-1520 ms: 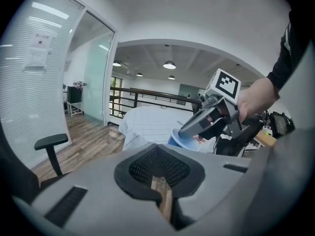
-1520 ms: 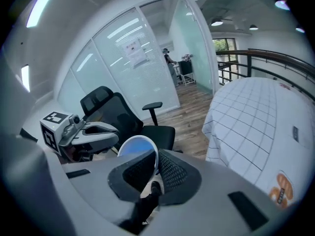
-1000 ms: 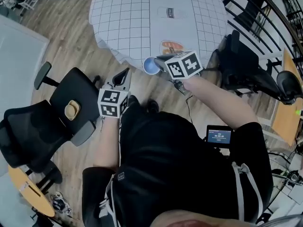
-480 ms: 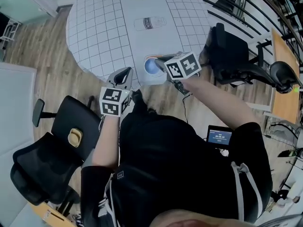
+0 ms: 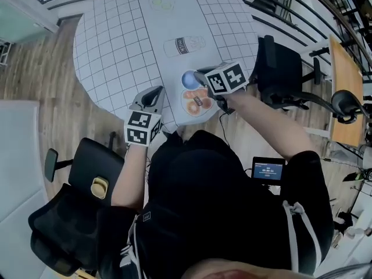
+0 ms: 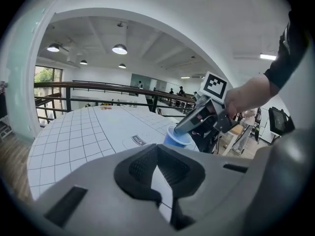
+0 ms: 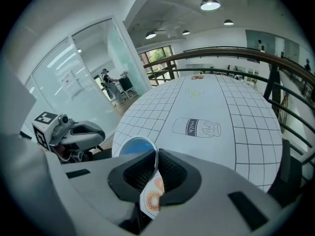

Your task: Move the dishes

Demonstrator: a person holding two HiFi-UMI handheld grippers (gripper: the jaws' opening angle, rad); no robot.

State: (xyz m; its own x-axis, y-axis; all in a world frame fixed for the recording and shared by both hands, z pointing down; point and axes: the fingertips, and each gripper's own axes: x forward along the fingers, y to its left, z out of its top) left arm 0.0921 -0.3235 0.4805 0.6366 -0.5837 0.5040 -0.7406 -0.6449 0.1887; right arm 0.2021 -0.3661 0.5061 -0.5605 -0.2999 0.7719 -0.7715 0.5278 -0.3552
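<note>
At the round table's 5 o'clock edge, as the head view frames it, a blue cup hangs upright with its mouth open to the ceiling, held by the right gripper. That gripper's own view shows its two pads clenched on the cup's thin wall, one inside the rim and one outside, with the rim standing just above the fingertips. The cup looks to be just clear of the cloth rather than resting on it, though the angle leaves that unsure. Just beside the cup, at its 5 o'clock, lies a donut print on the gridded white cloth. At the cup's 12 o'clock, further in on the table, is a milk-bottle print.

At the cup's 8 o'clock, near the table's rim, the left gripper points in toward the table. Its pads meet at the tips with nothing between them, and only white cloth shows through the slot behind. In its own view the cup and the right gripper sit at 1 o'clock, apart from it.

A black chair stands at the cup's 3 o'clock, beside the table. A second black chair sits at 7 o'clock, behind the left gripper, with a beige object on its seat. A small screen glows by the person's right side, at 5 o'clock.
</note>
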